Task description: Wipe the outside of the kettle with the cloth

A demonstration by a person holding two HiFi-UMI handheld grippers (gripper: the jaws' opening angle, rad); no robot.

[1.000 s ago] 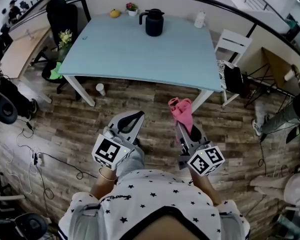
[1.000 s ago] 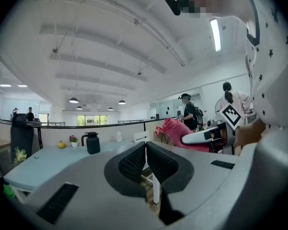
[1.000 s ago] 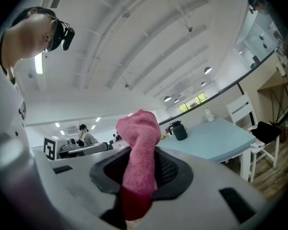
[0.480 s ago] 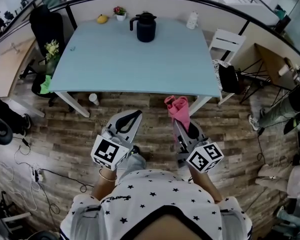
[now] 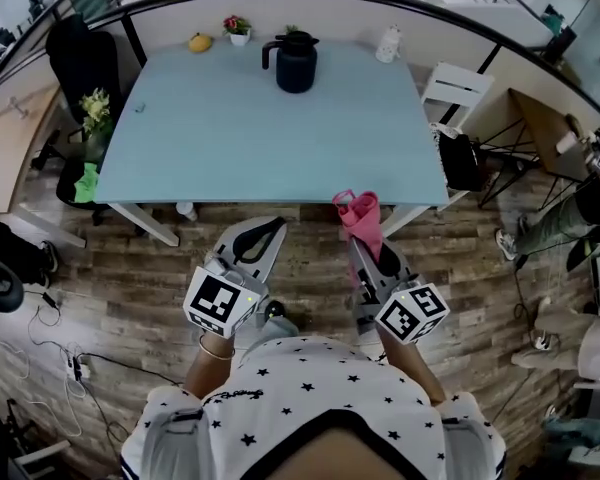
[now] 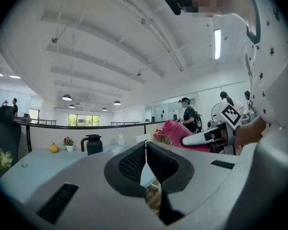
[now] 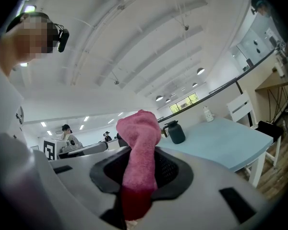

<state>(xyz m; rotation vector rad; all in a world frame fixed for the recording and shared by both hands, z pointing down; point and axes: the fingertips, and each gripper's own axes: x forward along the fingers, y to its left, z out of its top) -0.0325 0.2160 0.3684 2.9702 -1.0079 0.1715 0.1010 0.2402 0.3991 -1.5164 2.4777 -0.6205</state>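
Observation:
A dark kettle (image 5: 295, 61) stands at the far side of the pale blue table (image 5: 260, 138); it also shows small in the left gripper view (image 6: 92, 144) and the right gripper view (image 7: 175, 132). A pink cloth (image 5: 359, 215) sticks up out of my right gripper (image 5: 368, 250), which is shut on it just short of the table's near edge; the cloth (image 7: 138, 152) fills the jaws in the right gripper view. My left gripper (image 5: 258, 246) is beside it, shut and empty, with its jaws touching (image 6: 146, 161). Both grippers are far from the kettle.
A yellow fruit (image 5: 200, 41), a small flower pot (image 5: 239, 28) and a white bottle (image 5: 388, 43) line the table's back edge. A white chair (image 5: 456, 93) is at the right, a black chair (image 5: 72, 58) at the left. Other people are around the room.
The view has moved forward toward the table; its near edge now lies just ahead of both grippers. The grippers keep their pose and the cloth stays held.

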